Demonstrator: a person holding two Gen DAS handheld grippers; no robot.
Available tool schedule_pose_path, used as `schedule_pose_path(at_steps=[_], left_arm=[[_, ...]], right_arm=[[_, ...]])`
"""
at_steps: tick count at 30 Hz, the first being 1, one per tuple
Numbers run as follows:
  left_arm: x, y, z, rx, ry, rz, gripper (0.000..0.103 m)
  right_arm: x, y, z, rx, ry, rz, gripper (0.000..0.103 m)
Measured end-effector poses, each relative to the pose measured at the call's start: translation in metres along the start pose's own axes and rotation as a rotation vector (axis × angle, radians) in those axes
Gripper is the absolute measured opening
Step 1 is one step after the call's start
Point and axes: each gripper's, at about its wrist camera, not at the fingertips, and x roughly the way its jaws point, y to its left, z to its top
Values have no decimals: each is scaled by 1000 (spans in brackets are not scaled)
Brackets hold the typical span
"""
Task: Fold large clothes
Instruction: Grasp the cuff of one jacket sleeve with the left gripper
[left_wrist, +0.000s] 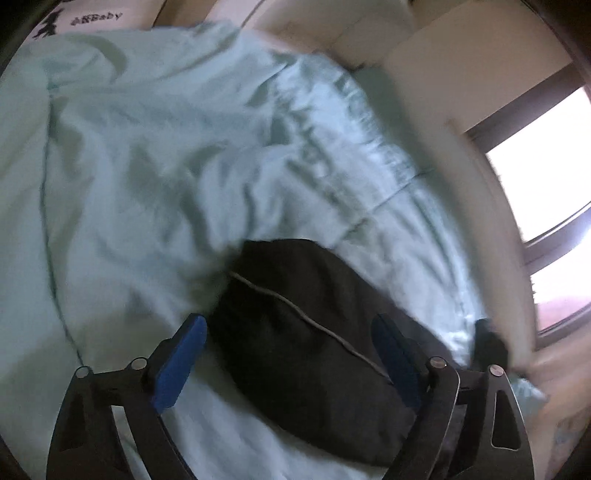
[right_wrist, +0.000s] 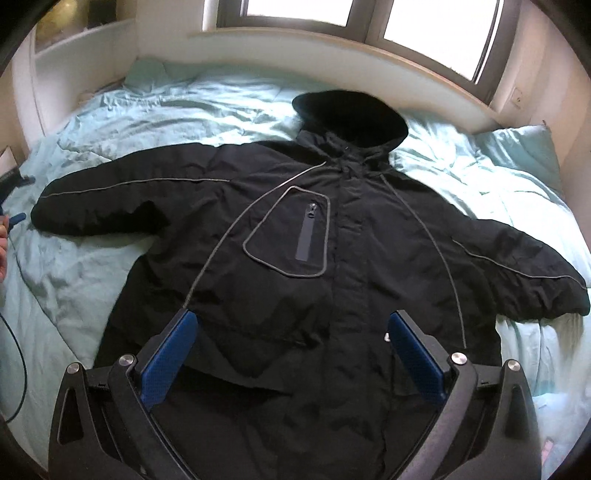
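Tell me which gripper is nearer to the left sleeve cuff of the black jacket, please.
Left. The left gripper is open right over the sleeve cuff, its fingers on both sides of it. The right gripper is open above the jacket hem, away from that cuff.

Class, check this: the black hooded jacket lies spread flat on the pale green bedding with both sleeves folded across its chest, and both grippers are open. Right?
Not quite. The right wrist view shows the jacket with both sleeves stretched outward, not folded across its chest. It does lie flat on the bedding, and the left gripper and right gripper are open.

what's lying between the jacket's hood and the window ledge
Only the rumpled light green bedding; the right wrist view shows nothing else between the hood and the ledge.
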Motion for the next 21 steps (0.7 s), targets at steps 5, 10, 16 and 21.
schedule_pose_path(at_steps=[5, 10, 16, 21], left_arm=[[27, 5, 7, 84, 66, 93, 85], [20, -22, -2, 223, 25, 160, 43], [-41, -60, -16, 273, -76, 74, 26], [-106, -142, -56, 386, -142, -9, 26]], right_arm=[[7, 20, 30, 1, 46, 12, 103], [14, 36, 54, -30, 88, 17, 103], [1, 27, 75, -57, 90, 60, 103], [-20, -8, 90, -55, 77, 101, 103]])
